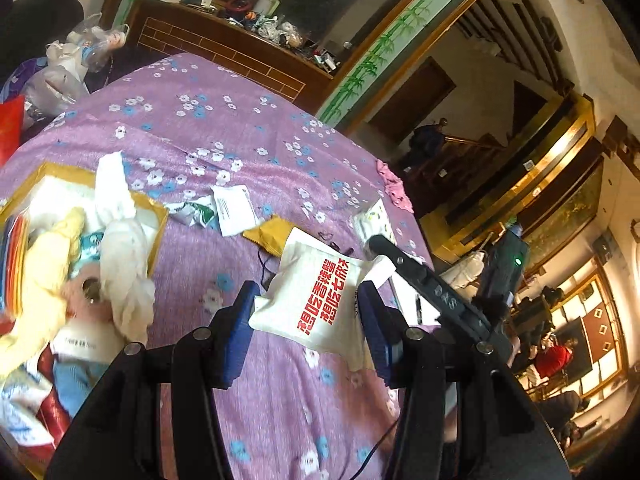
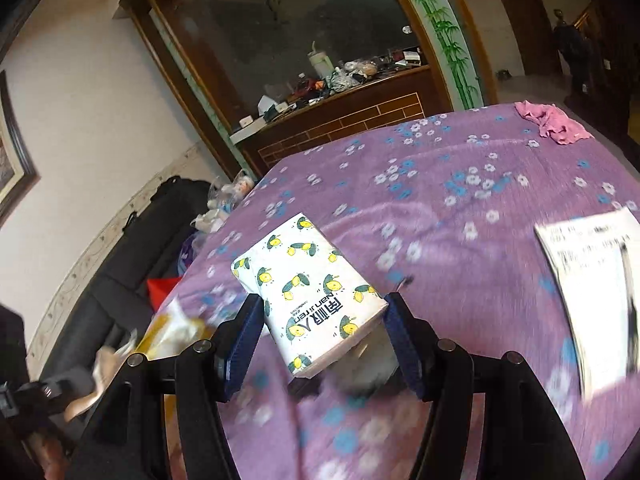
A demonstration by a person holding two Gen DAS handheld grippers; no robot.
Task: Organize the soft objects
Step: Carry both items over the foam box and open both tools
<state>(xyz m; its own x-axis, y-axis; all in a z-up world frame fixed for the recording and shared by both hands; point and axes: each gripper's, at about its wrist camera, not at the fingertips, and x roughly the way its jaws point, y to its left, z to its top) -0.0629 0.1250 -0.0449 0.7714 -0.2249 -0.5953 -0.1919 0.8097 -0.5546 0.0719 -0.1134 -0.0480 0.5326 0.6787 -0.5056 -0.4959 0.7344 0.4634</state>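
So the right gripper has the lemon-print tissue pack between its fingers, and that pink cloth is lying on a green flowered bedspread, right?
Not quite: the bedspread is purple with white and blue flowers, not green, as the right wrist view shows. The rest holds: the right gripper has the lemon-print tissue pack between its fingers, and the pink cloth lies on it.

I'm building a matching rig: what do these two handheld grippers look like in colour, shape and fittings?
Both look alike. The left gripper and right gripper each have glossy black linkage arms joined by round silver pivot bolts, ending in two flat, rectangular dark-blue fingers with ribbed inner faces. A thin dark cable trails beneath the left one. No markings, hands or sleeves are visible.
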